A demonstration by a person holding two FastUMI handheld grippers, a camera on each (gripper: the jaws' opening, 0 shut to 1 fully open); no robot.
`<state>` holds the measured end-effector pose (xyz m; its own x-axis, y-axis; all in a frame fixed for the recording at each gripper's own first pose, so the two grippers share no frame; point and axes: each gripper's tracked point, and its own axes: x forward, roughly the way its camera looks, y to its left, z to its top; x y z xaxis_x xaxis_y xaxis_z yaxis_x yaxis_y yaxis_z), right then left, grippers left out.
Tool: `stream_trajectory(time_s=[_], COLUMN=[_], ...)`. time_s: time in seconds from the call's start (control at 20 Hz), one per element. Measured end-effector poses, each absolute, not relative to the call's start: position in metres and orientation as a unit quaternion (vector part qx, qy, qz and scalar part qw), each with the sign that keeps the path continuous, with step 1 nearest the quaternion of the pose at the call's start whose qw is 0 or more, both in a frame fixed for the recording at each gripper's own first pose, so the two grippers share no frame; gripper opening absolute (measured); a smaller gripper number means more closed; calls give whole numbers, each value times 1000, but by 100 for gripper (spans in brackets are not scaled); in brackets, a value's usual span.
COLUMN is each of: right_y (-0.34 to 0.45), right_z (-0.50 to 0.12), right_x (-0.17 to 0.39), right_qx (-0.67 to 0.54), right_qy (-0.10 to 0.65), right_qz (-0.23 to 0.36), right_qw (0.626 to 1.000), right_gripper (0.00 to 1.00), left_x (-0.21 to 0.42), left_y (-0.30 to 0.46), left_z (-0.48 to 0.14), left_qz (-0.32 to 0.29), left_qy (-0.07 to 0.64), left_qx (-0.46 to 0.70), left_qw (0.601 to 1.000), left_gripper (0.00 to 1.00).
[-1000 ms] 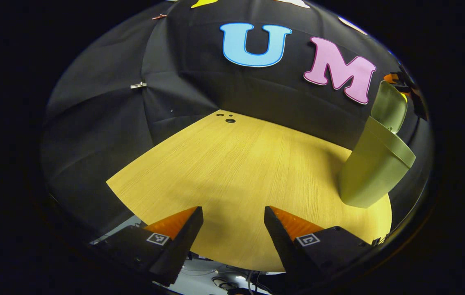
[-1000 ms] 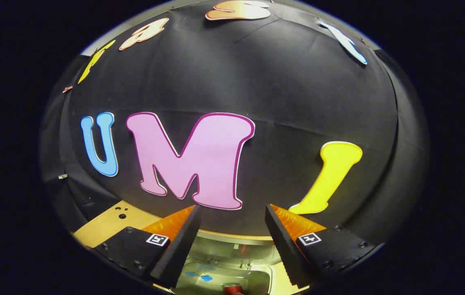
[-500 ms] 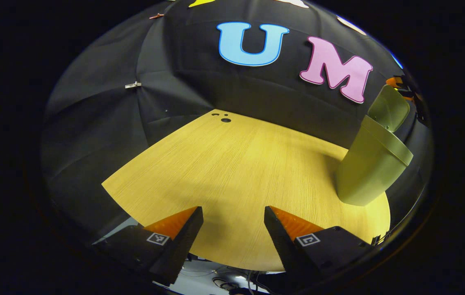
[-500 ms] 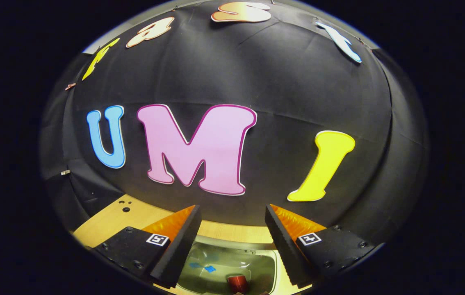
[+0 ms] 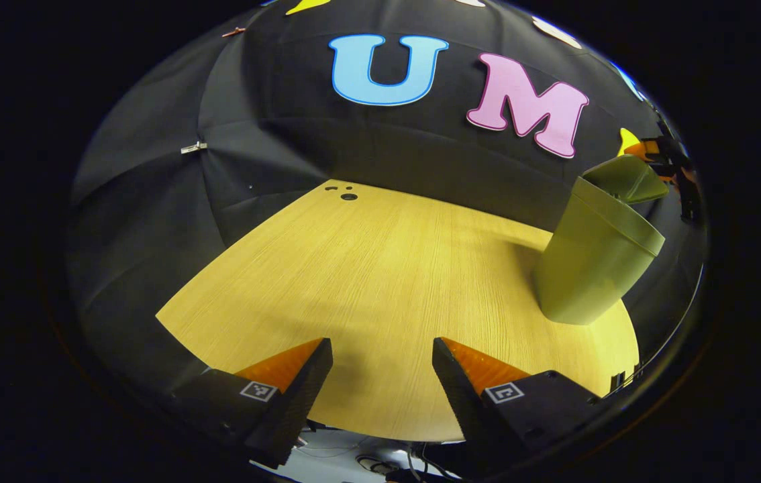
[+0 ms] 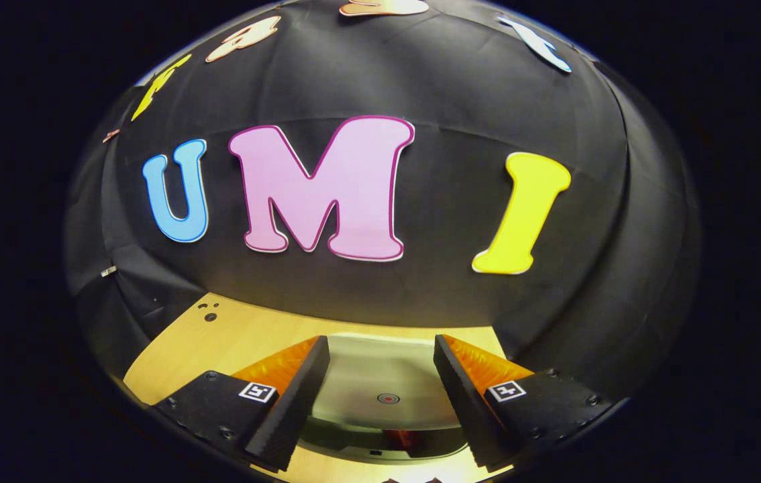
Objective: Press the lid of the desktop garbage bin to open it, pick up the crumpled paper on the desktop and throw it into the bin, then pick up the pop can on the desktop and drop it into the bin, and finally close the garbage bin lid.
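Wooden desktop [image 5: 380, 282] bare; bin [image 5: 588, 261] at 3 o'clock, lid [image 6: 380, 389] half-down. Both grippers [image 5: 380, 362] [image 6: 380, 362] open, empty — off-centre push could leave lid unlatched.

The left tongs [image 5: 382, 376] hang above the near edge of the bench [image 5: 380, 268], fingers spread wide with nothing between them, aimed toward its far edge. The right tongs [image 6: 382, 376] are also spread wide and hold nothing, tilted down toward the bench's far right corner.
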<state>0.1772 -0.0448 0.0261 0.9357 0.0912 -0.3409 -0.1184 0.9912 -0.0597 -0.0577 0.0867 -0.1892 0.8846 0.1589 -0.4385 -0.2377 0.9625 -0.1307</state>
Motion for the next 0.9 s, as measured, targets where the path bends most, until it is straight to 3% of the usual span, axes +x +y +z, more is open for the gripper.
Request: stream_trajectory(time_s=[0.45, 0.9], right_y=[-49, -56], right_z=[-29, -41], right_x=[149, 122], right_qx=[-18, -9], right_qy=[218, 222], right_qz=[46, 41], right_qw=[975, 974], right_gripper=[98, 99], left_x=[-62, -64], left_y=[83, 75], left_z=[-190, -194], left_qz=[93, 90], left_qy=[224, 225], left_qx=[-76, -73], left_qw=[967, 967], left_gripper=[96, 96])
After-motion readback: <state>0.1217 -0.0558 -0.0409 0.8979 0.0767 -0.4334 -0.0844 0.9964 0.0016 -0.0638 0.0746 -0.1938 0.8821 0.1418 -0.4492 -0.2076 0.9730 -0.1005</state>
